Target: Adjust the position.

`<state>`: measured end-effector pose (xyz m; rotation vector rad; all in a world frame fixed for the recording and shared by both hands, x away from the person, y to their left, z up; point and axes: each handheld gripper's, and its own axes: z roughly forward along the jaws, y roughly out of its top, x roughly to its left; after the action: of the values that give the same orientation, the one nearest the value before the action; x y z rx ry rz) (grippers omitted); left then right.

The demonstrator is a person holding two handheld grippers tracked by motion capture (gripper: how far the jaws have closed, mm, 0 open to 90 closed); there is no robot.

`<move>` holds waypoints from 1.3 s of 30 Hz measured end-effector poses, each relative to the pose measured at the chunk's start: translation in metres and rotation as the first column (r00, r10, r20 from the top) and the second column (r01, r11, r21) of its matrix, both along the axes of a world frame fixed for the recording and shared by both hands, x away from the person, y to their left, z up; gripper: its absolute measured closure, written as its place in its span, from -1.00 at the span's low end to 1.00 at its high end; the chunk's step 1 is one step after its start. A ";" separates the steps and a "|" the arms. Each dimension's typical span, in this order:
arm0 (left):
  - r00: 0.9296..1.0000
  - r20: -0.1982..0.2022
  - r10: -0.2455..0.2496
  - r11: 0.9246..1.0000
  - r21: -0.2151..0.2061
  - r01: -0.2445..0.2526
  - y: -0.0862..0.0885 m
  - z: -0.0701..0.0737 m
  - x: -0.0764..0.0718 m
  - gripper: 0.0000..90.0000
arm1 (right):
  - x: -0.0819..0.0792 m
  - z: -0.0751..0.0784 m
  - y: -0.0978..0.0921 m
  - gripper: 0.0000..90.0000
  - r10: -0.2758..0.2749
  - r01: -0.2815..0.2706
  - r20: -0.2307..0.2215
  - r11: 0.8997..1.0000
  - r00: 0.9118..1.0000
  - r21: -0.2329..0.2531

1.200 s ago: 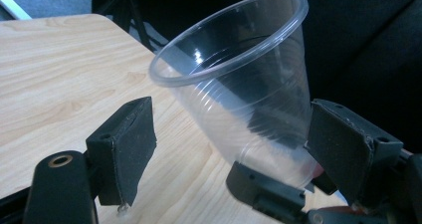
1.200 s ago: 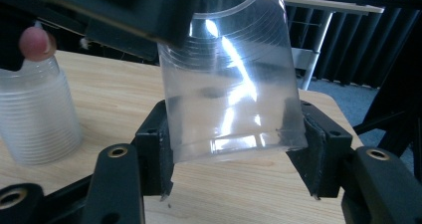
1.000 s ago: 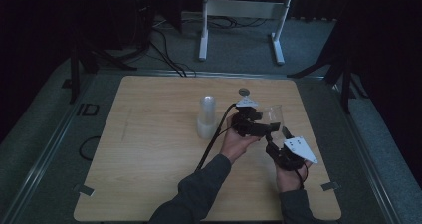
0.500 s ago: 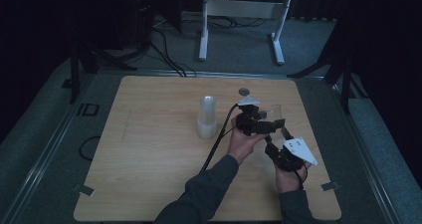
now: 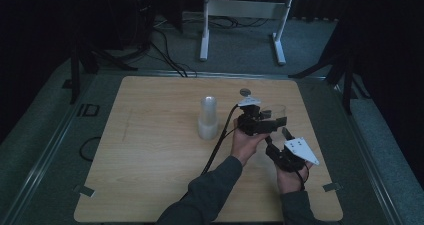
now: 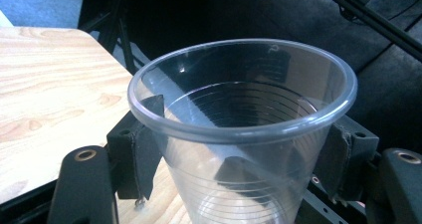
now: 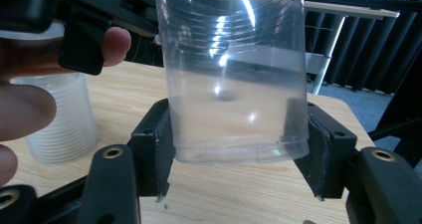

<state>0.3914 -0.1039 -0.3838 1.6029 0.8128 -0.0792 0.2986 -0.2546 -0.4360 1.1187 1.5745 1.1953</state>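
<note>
While its jaws press against both sides of a clear plastic cup (image 6: 239,134) just under the rim, the left gripper (image 5: 261,122) holds that cup upright above the right part of the wooden counter (image 5: 150,150). The right gripper (image 5: 280,146) has its jaws closed on the cup's base. A stack of cups (image 5: 208,117) stands nearby to the left.

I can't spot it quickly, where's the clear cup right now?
In the high view the clear cup is right of the cup stack, held between the left tongs and right tongs.
</note>
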 end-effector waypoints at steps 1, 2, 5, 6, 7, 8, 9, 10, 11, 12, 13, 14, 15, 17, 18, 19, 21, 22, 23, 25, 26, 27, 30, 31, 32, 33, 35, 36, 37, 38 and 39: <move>1.000 0.006 0.001 1.000 0.002 -0.001 0.000 0.000 0.000 -0.35 | 0.000 0.000 0.000 -0.19 0.003 -0.003 -0.003 1.000 1.000 -0.002; 1.000 0.013 0.003 1.000 0.005 -0.003 0.000 0.001 -0.001 -0.35 | 0.000 0.000 0.000 -0.19 0.003 -0.003 -0.003 1.000 1.000 -0.002; 0.999 0.036 0.009 1.000 0.023 -0.010 0.000 0.003 -0.003 -0.34 | 0.002 0.000 0.000 -0.31 0.022 -0.022 -0.015 1.000 1.000 0.002; 0.999 0.044 0.011 0.999 0.030 -0.013 0.000 0.003 -0.003 -0.34 | 0.002 0.000 0.000 -0.31 0.022 -0.022 -0.015 1.000 1.000 0.002; 0.998 0.054 0.014 0.999 0.041 -0.017 0.000 0.003 -0.004 -0.34 | 0.002 0.000 0.000 -0.34 0.031 -0.031 -0.023 1.000 0.999 0.004; 0.998 0.061 0.016 0.999 0.050 -0.019 0.000 0.003 -0.005 -0.34 | 0.002 0.000 0.000 -0.34 0.031 -0.031 -0.023 1.000 0.999 0.004; 0.997 0.078 0.018 0.997 0.070 -0.023 0.000 0.004 -0.006 -0.34 | 0.003 0.001 -0.001 -0.35 0.031 -0.031 -0.026 0.999 0.999 0.011; 0.996 0.088 0.020 0.996 0.081 -0.028 -0.001 0.004 -0.006 -0.34 | 0.003 0.001 -0.001 -0.35 0.031 -0.031 -0.026 0.999 0.999 0.011; 0.994 0.108 0.021 0.994 0.103 -0.032 -0.002 0.005 -0.008 -0.34 | 0.003 0.001 -0.003 -0.35 0.037 -0.037 -0.033 0.999 0.999 0.020; 0.994 0.108 0.021 0.994 0.103 -0.032 -0.002 0.005 -0.008 -0.34 | 0.003 0.001 -0.003 -0.35 0.037 -0.037 -0.033 0.999 0.999 0.020; 0.991 0.129 0.029 0.991 0.124 -0.045 -0.003 0.006 -0.010 -0.34 | 0.003 0.001 -0.003 -0.35 0.039 -0.038 -0.035 0.999 0.999 0.025; 0.988 0.151 0.025 0.989 0.143 -0.047 -0.004 0.006 -0.012 -0.34 | 0.004 0.002 -0.005 -0.34 0.054 -0.052 -0.046 0.998 0.998 0.036; 0.986 0.166 0.026 0.986 0.159 -0.053 -0.005 0.007 -0.014 -0.34 | 0.004 0.002 -0.005 -0.34 0.061 -0.058 -0.053 0.997 0.997 0.042; 0.986 0.166 0.026 0.986 0.159 -0.053 -0.005 0.007 -0.014 -0.34 | 0.005 0.002 -0.005 -0.34 0.070 -0.067 -0.061 0.997 0.996 0.047; 0.978 0.210 0.018 0.977 0.203 -0.061 -0.008 0.007 -0.017 -0.34 | 0.006 0.001 -0.005 -0.29 0.082 -0.078 -0.069 0.996 0.994 0.047; 0.976 0.218 0.015 0.975 0.212 -0.062 -0.009 0.007 -0.018 -0.34 | 0.006 0.001 -0.004 -0.27 0.086 -0.082 -0.072 0.995 0.994 0.049; 0.975 0.220 0.008 0.974 0.217 -0.057 -0.010 0.007 -0.019 -0.34 | 0.007 0.000 -0.004 -0.22 0.086 -0.082 -0.077 0.996 0.993 0.046; 0.977 0.215 0.008 0.975 0.213 -0.055 -0.010 0.007 -0.019 -0.35 | 0.007 0.000 -0.004 -0.18 0.085 -0.082 -0.080 0.996 0.993 0.047; 0.978 0.210 0.009 0.976 0.209 -0.054 -0.011 0.007 -0.019 -0.35 | 0.007 0.000 -0.004 -0.15 0.084 -0.080 -0.082 0.996 0.993 0.050; 0.978 0.207 0.008 0.977 0.207 -0.052 -0.011 0.006 -0.019 -0.37 | 0.007 -0.001 -0.005 -0.11 0.082 -0.078 -0.081 0.996 0.993 0.052; 0.979 0.206 0.008 0.977 0.205 -0.051 -0.011 0.006 -0.019 -0.37 | 0.006 -0.001 -0.005 -0.10 0.080 -0.076 -0.080 0.996 0.994 0.051; 0.979 0.205 0.011 0.978 0.202 -0.053 -0.011 0.006 -0.019 -0.38 | 0.006 -0.001 -0.005 -0.10 0.079 -0.075 -0.076 0.996 0.994 0.052; 0.982 0.191 0.014 0.983 0.175 -0.048 -0.009 0.007 -0.018 -0.42 | 0.006 -0.001 -0.005 -0.09 0.078 -0.074 -0.075 0.995 0.994 0.060; 0.983 0.183 0.016 0.987 0.156 -0.045 -0.009 0.007 -0.018 -0.42 | 0.006 -0.001 -0.005 -0.09 0.077 -0.073 -0.075 0.995 0.994 0.061; 0.984 0.176 0.014 0.989 0.144 -0.039 -0.008 0.008 -0.017 -0.43 | 0.006 -0.001 -0.005 -0.09 0.076 -0.072 -0.074 0.995 0.994 0.063; 0.984 0.176 0.014 0.989 0.144 -0.039 -0.008 0.008 -0.017 -0.43 | 0.006 -0.001 -0.005 -0.09 0.076 -0.071 -0.074 0.995 0.994 0.063; 0.986 0.168 0.013 0.991 0.128 -0.035 -0.008 0.008 -0.017 -0.43 | 0.006 -0.001 -0.005 -0.09 0.075 -0.071 -0.071 0.996 0.995 0.063; 0.987 0.162 0.011 0.992 0.124 -0.032 -0.007 0.008 -0.017 -0.43 | 0.006 -0.001 -0.005 -0.09 0.075 -0.071 -0.071 0.996 0.995 0.063; 0.987 0.159 0.011 0.992 0.124 -0.031 -0.007 0.008 -0.016 -0.42 | 0.006 -0.001 -0.005 -0.09 0.075 -0.070 -0.070 0.996 0.995 0.062; 0.987 0.159 0.011 0.992 0.124 -0.031 -0.007 0.008 -0.016 -0.41 | 0.006 -0.001 -0.005 -0.09 0.075 -0.071 -0.070 0.996 0.995 0.063; 0.988 0.156 0.011 0.992 0.123 -0.030 -0.007 0.008 -0.016 -0.40 | 0.006 -0.001 -0.005 -0.09 0.075 -0.071 -0.071 0.995 0.995 0.063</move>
<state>0.3753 -0.1110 -0.3760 1.6948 0.7249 0.1116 0.3045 -0.2600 -0.4373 1.1638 1.6572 1.2704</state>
